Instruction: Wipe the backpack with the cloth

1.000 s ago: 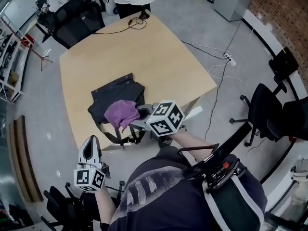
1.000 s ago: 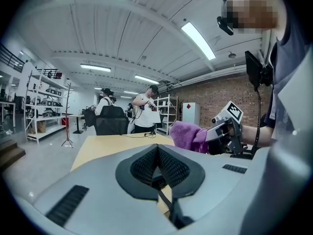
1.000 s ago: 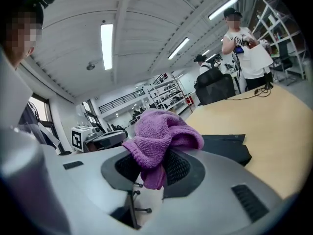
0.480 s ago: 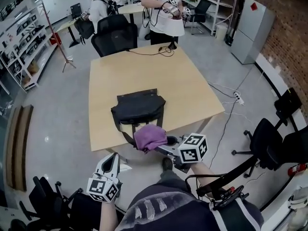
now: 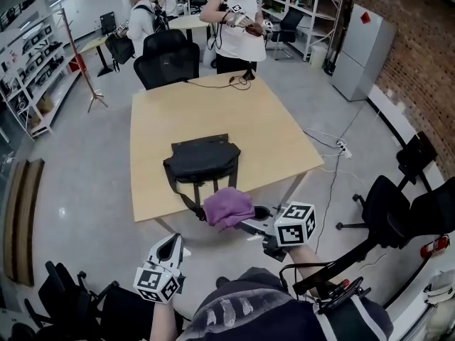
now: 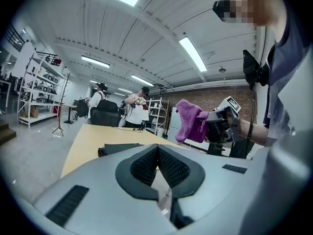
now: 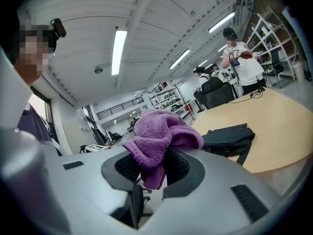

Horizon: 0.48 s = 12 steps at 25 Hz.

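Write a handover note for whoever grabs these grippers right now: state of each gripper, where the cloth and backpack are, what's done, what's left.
Right gripper: shut on the purple cloth, held in the air off the near edge of the table.
Left gripper: shut, empty, held low by the body.
Backpack: lying flat near the table's near edge, a strap hanging over it; the cloth is not touching it.
Done: cloth is in hand.
Left: bring the cloth onto the backpack and wipe. Whether any wiping has happened cannot be told.
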{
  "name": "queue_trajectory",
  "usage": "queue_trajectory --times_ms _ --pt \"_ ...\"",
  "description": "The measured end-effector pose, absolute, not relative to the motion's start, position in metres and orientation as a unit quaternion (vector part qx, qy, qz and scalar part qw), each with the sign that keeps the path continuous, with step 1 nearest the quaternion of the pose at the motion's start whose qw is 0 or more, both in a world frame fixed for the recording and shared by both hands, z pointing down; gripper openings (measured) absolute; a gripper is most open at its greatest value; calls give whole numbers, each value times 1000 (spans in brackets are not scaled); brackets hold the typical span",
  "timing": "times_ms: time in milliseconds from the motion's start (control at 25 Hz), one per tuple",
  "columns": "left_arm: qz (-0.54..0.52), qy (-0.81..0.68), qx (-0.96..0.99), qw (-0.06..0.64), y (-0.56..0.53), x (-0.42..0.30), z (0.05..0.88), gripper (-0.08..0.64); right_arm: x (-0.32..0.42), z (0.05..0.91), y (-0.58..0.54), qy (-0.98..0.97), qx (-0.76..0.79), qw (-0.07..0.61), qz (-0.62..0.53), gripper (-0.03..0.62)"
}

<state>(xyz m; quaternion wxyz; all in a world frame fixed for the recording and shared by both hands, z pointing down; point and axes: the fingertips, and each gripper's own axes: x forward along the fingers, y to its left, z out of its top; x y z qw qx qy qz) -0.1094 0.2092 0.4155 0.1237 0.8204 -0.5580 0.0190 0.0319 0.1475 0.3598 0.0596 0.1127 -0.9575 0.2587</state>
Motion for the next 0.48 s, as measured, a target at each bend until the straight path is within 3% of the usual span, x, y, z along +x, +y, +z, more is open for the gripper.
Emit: queue_trajectory --times_ms 480 --pt "34 -578 807 115 243 -63 412 6 95 341 180 -941 98 -28 323 101"
